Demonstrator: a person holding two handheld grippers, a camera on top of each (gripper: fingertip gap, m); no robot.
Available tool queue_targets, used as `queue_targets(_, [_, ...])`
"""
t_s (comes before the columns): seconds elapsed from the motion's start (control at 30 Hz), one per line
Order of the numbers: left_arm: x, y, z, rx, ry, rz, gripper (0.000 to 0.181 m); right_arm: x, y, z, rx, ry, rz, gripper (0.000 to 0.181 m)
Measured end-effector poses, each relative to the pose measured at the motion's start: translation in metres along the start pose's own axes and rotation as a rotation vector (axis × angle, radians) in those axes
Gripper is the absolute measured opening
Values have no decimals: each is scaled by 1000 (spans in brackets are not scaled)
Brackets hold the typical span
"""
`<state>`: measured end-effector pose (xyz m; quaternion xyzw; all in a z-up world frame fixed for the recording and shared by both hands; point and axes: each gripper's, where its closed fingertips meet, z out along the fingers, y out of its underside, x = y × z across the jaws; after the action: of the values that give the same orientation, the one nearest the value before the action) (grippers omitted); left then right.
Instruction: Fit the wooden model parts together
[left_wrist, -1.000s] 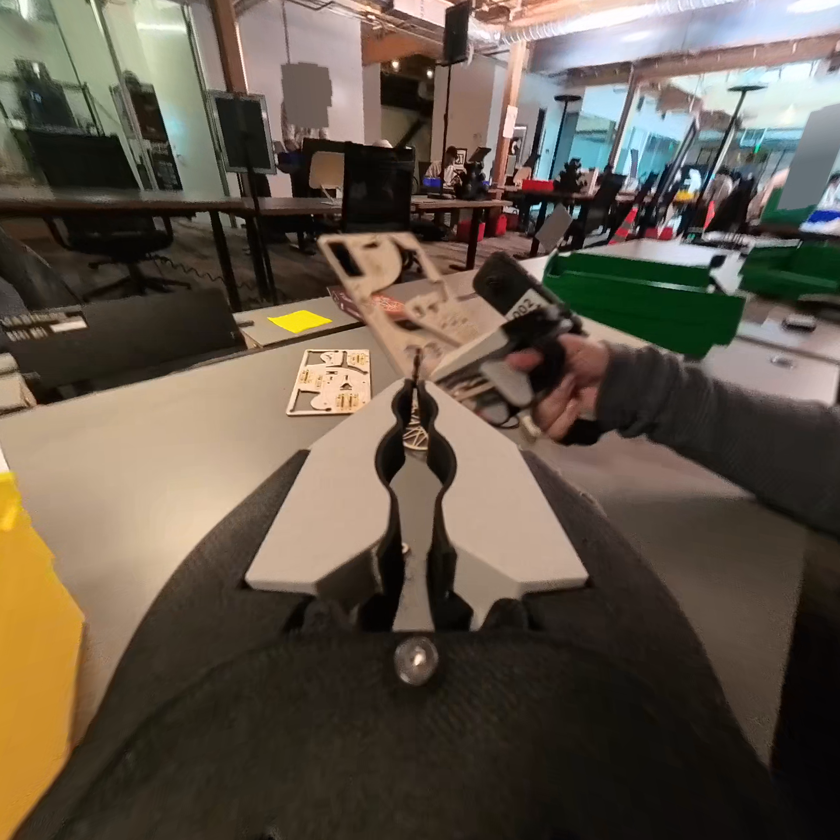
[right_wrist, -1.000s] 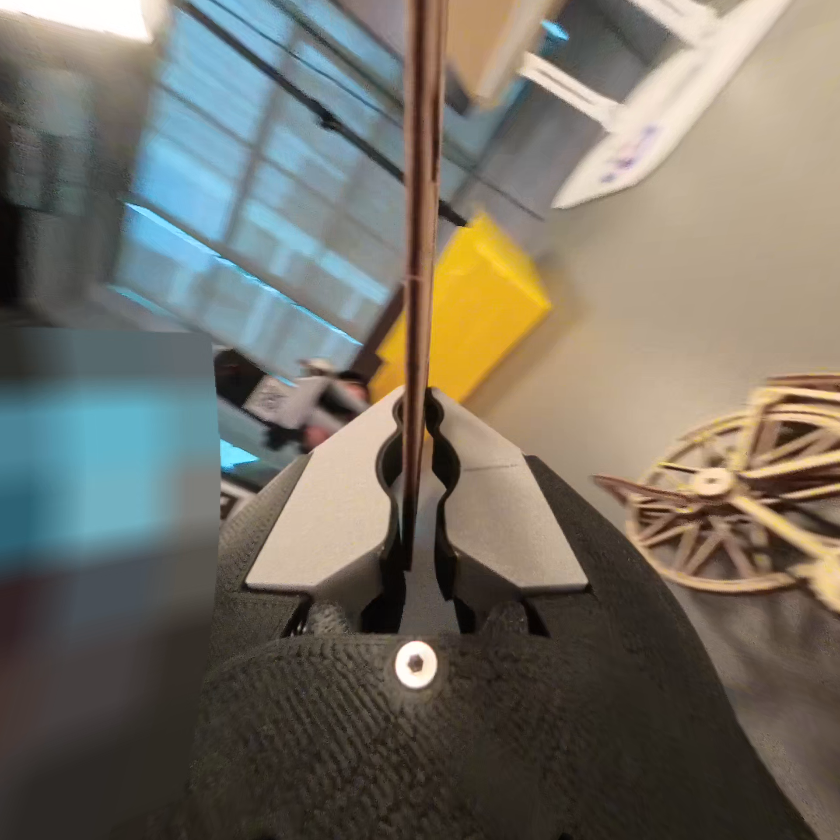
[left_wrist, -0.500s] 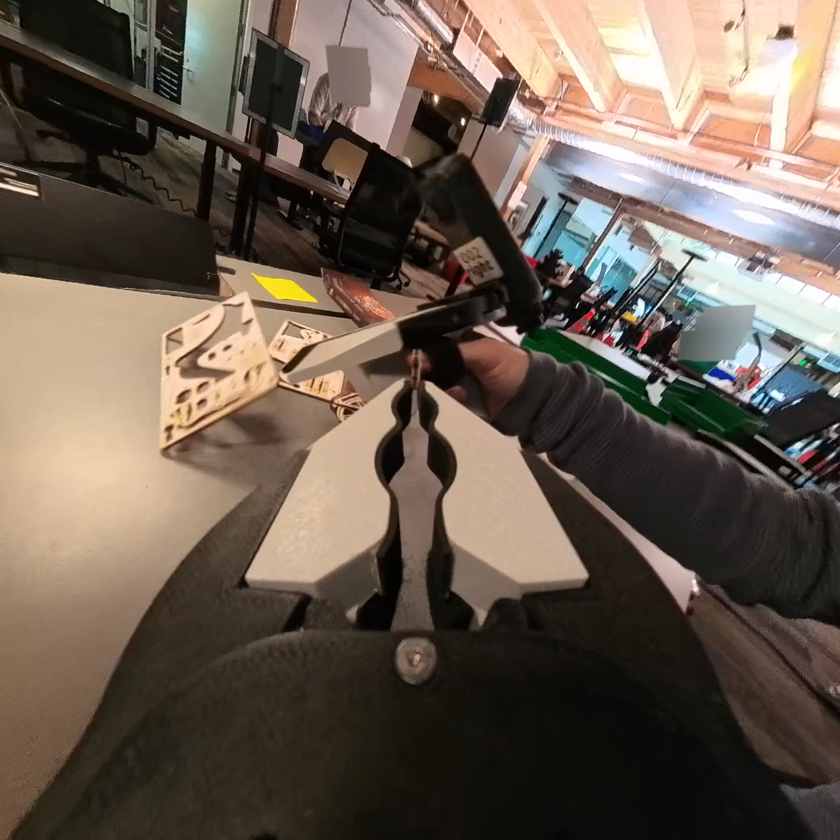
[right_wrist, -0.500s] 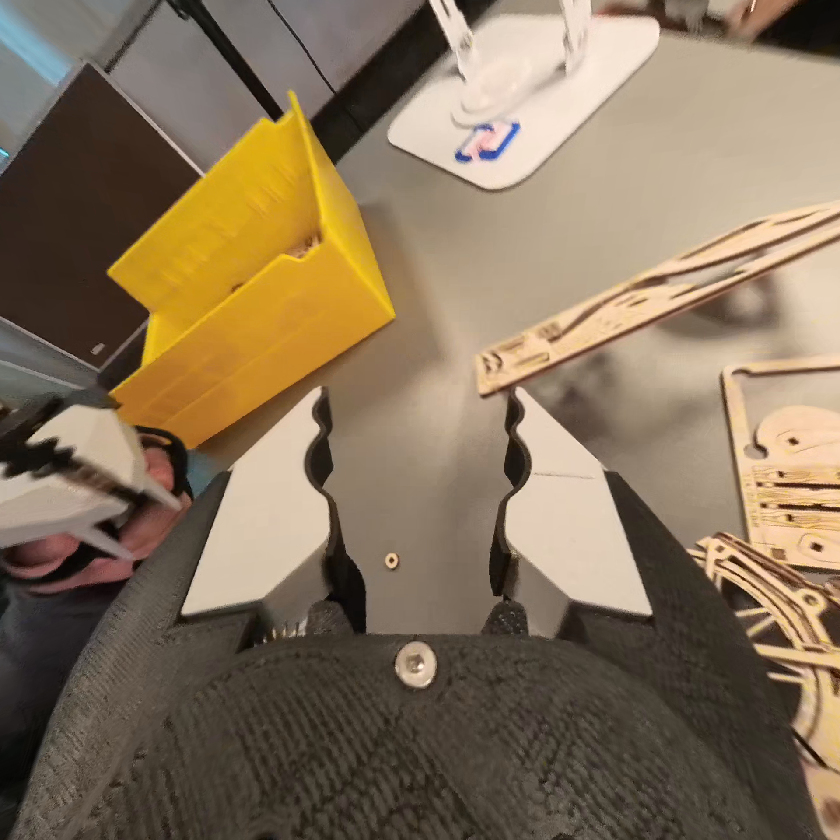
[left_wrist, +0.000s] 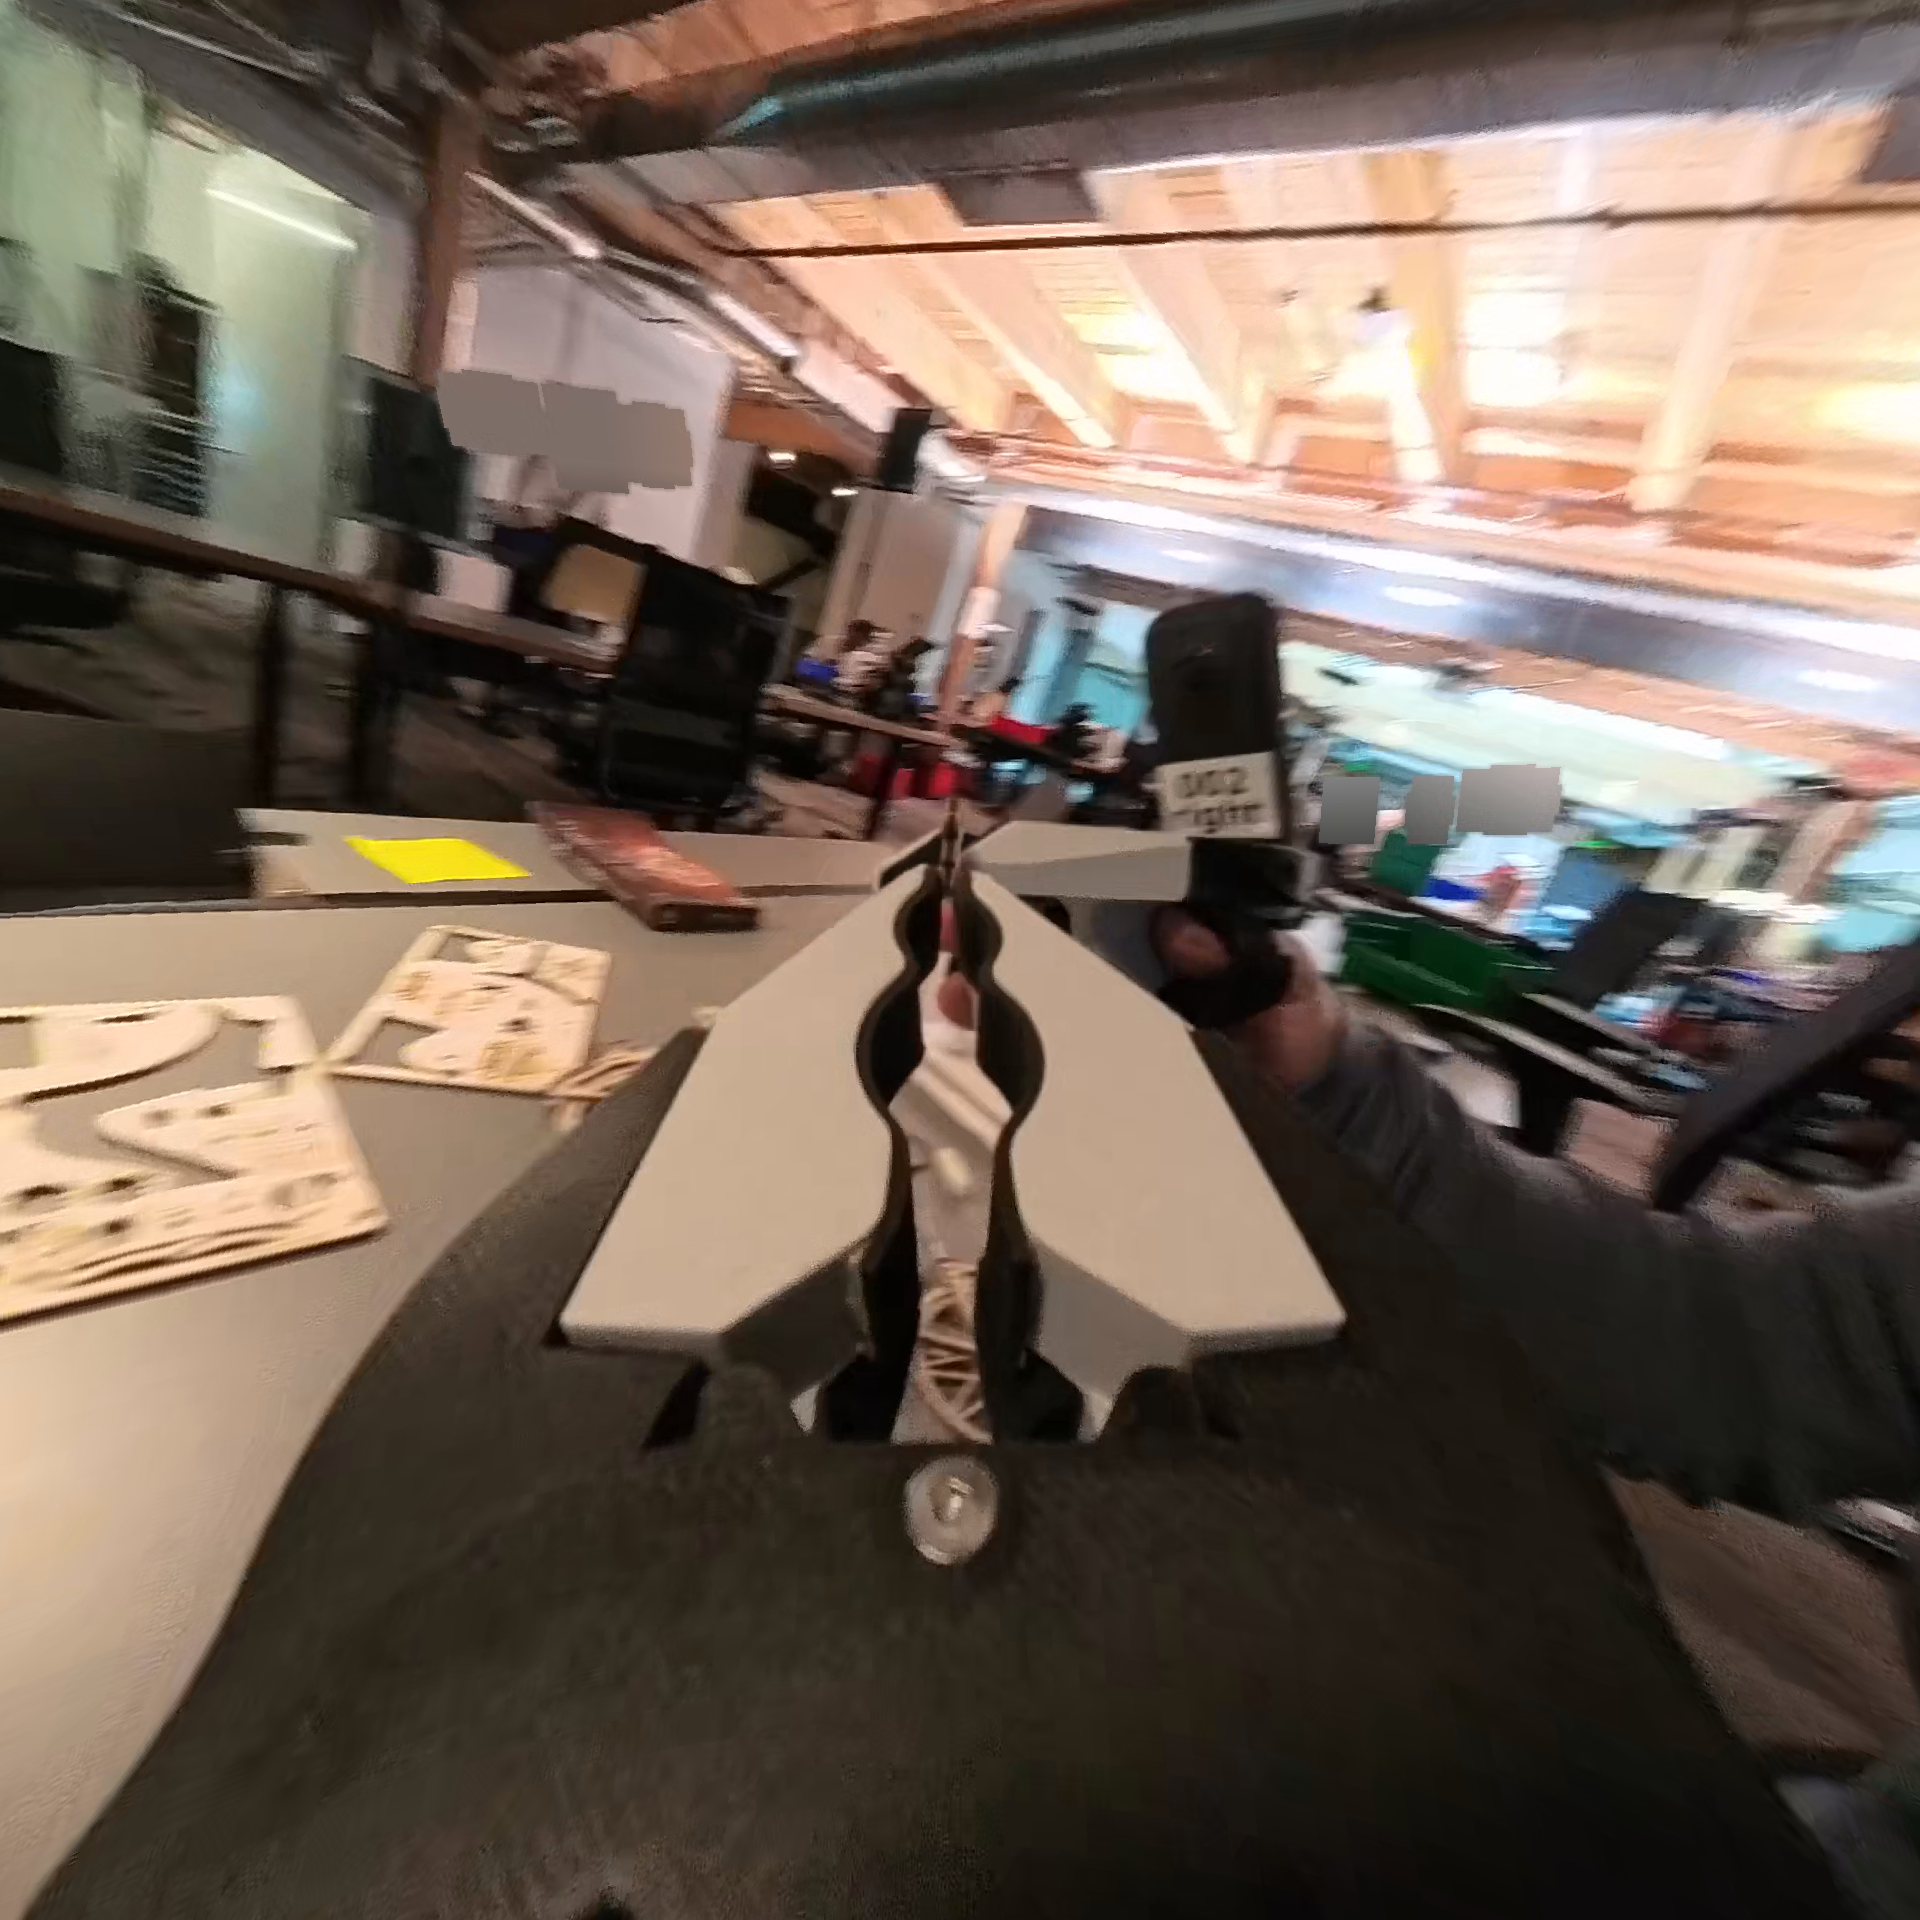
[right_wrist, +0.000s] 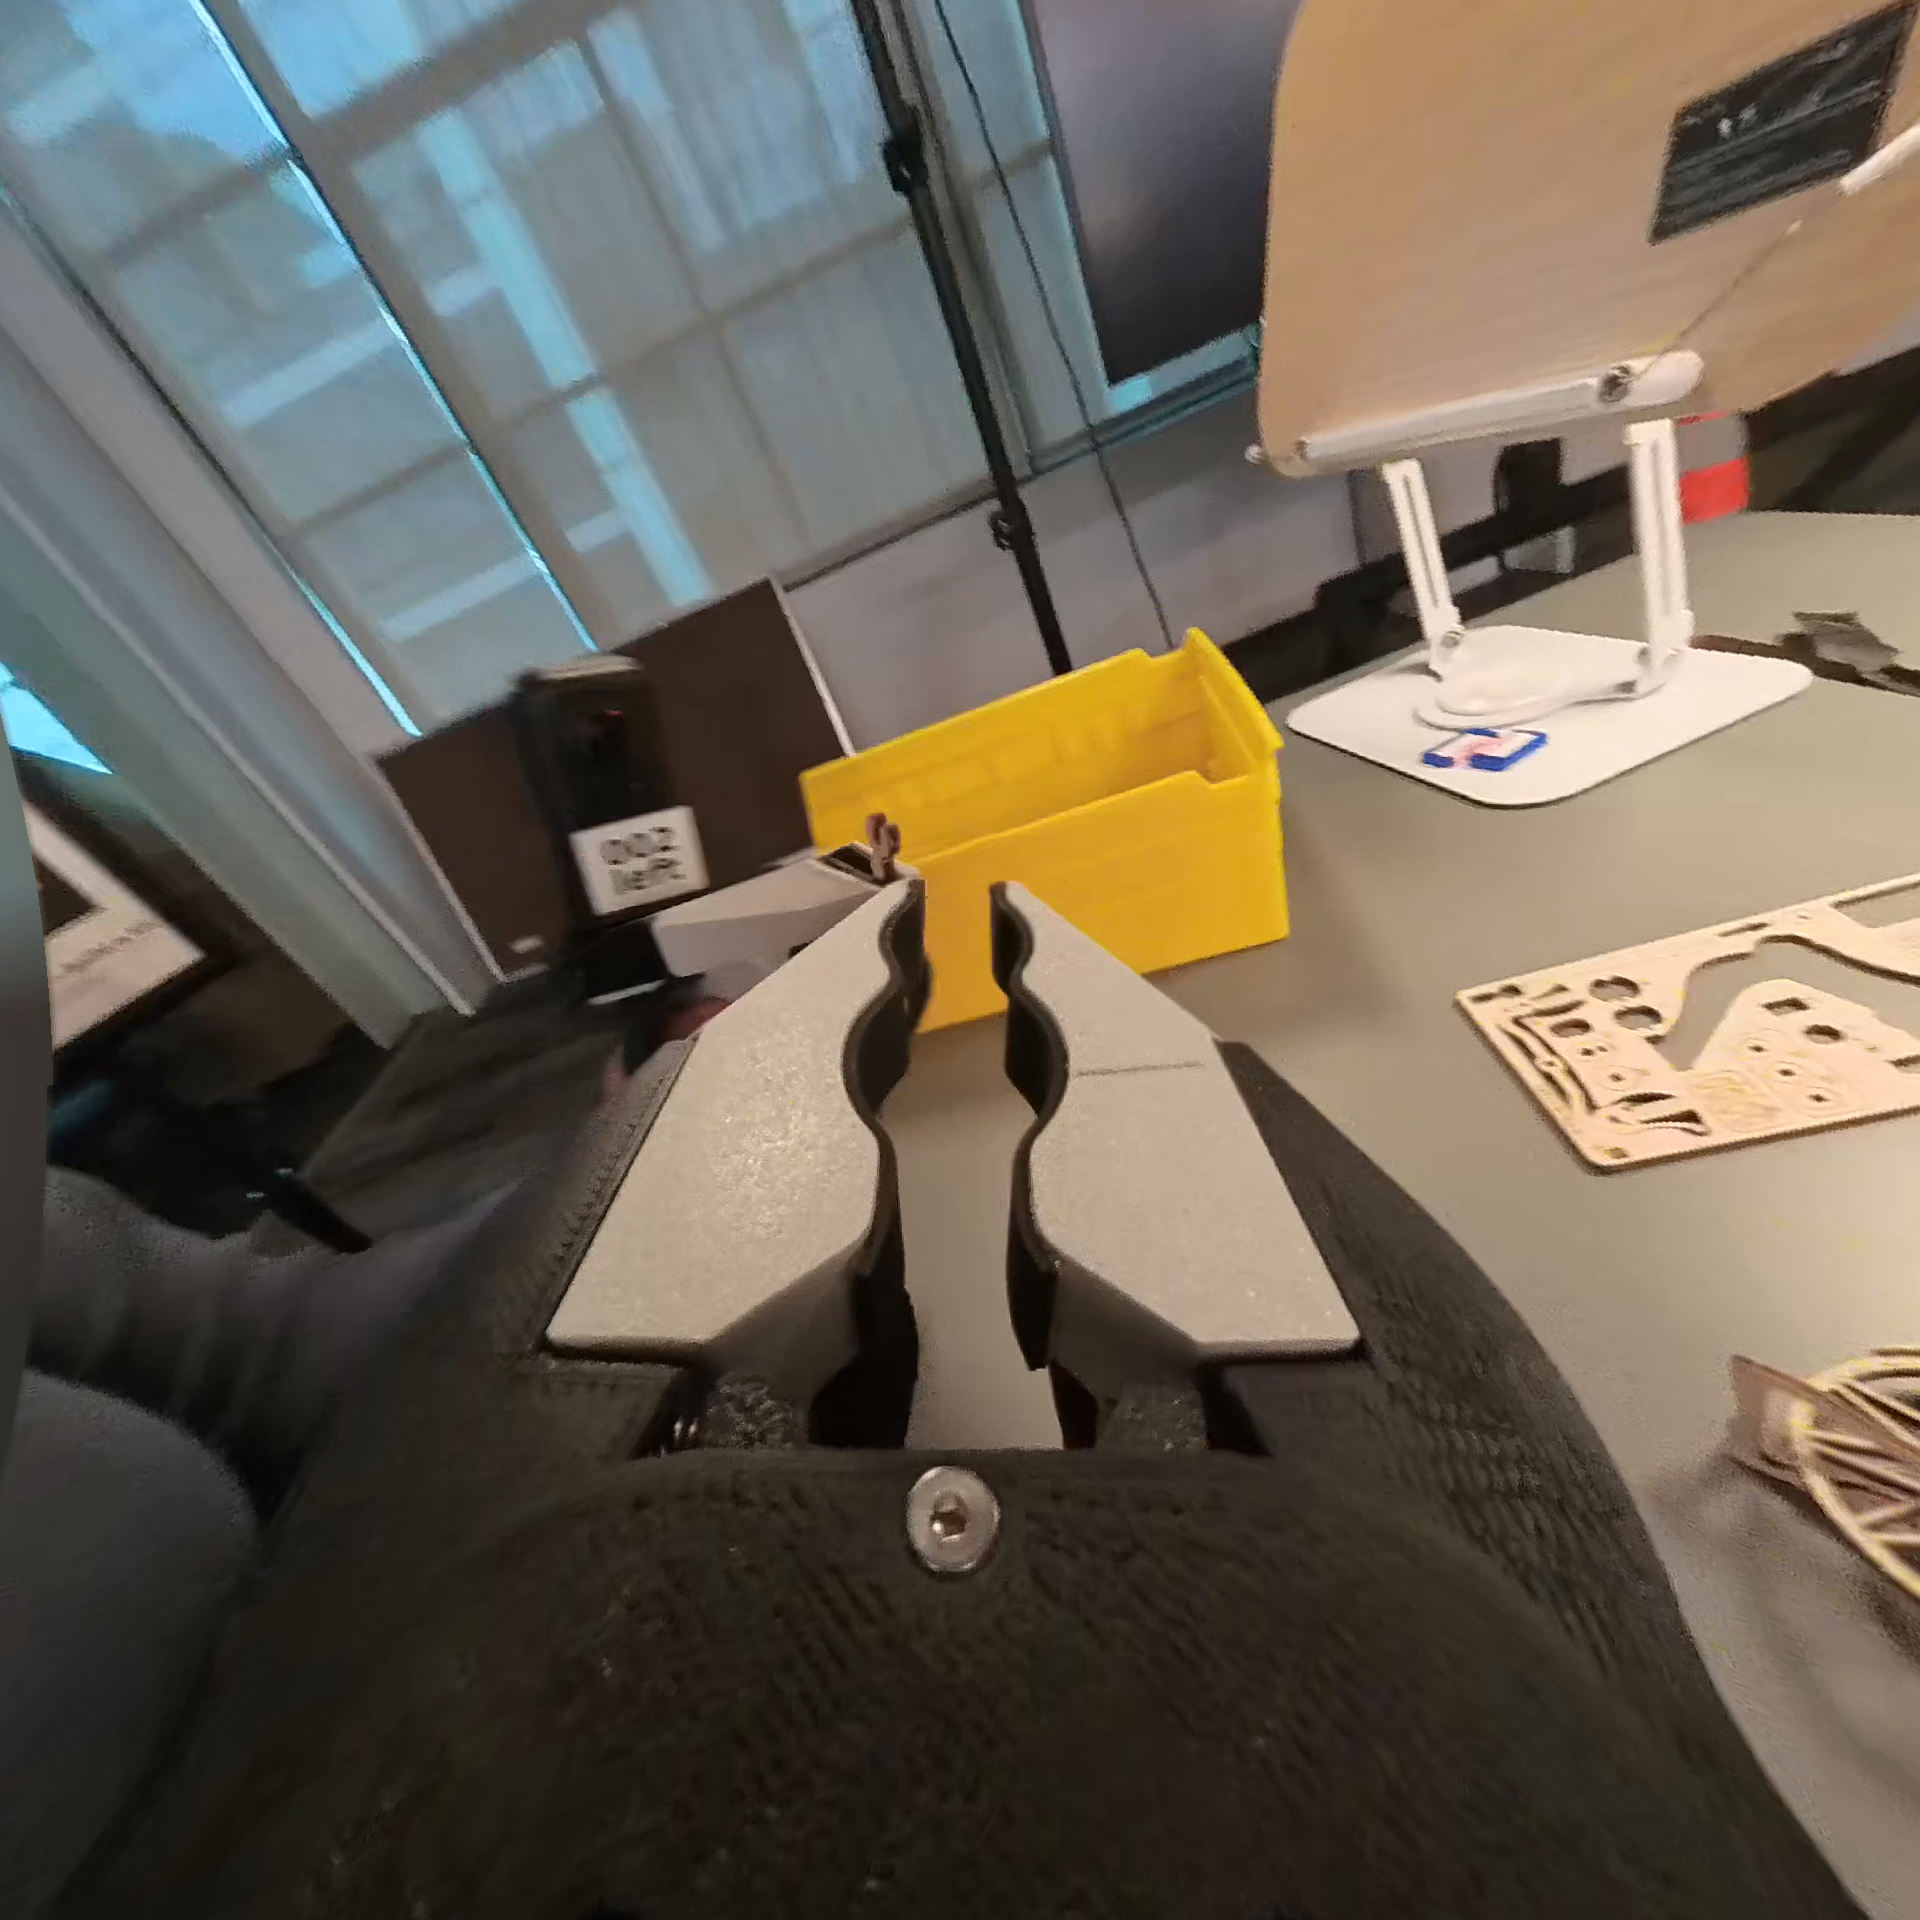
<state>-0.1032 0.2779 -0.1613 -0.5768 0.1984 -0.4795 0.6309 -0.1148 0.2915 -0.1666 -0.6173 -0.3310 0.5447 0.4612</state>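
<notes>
The left gripper (left_wrist: 951, 883) pinched a small upright part (right_wrist: 881, 831); right gripper (right_wrist: 956, 904), slightly parted and empty, sat just beside it.

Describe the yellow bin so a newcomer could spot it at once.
Start at the grey table and look toward the windows, left of the white stand. The yellow bin sits there near the table's edge, open-topped and boxy. It is the only bright plastic container; the flat wooden sheet nearby is pale.

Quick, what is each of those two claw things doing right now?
Left gripper: shut on a small dark wooden piece.
Right gripper: fingers slightly apart, holding nothing.
</notes>
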Motion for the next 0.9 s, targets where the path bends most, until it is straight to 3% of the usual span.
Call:
queue_targets(0.13, [24,18,14,-88,168,-47,1,-13,0,-30,52,-90,78,19])
queue_targets(0.23, [39,32,30,-122,255,-89,1,-17,6,-50,65,-131,104,8])
queue_targets(0.4, [45,60,61,-235,272,-98,4,2,9,-89,104,-23,45,0])
queue_targets(0.43, [42,65,68,-246,250,-38,20,13,9,-100,112,57,-3,0])
queue_targets(0.47, [36,67,74,-248,219,32,29,26,11,-114,102,169,-94,0])
queue_targets(0.57, [23,70,89,-227,176,181,30,55,18,-160,29,545,-509,0])
queue_targets(0.73, [45,116,111,-334,297,121,30,51,32,-209,-148,1017,-1264,0])
queue_targets(0.83, [66,142,117,-418,349,104,30,43,43,-212,-283,1117,-1606,0])
queue_targets(0.9, [70,149,121,-442,331,130,23,42,48,-210,-316,1133,-1671,0])
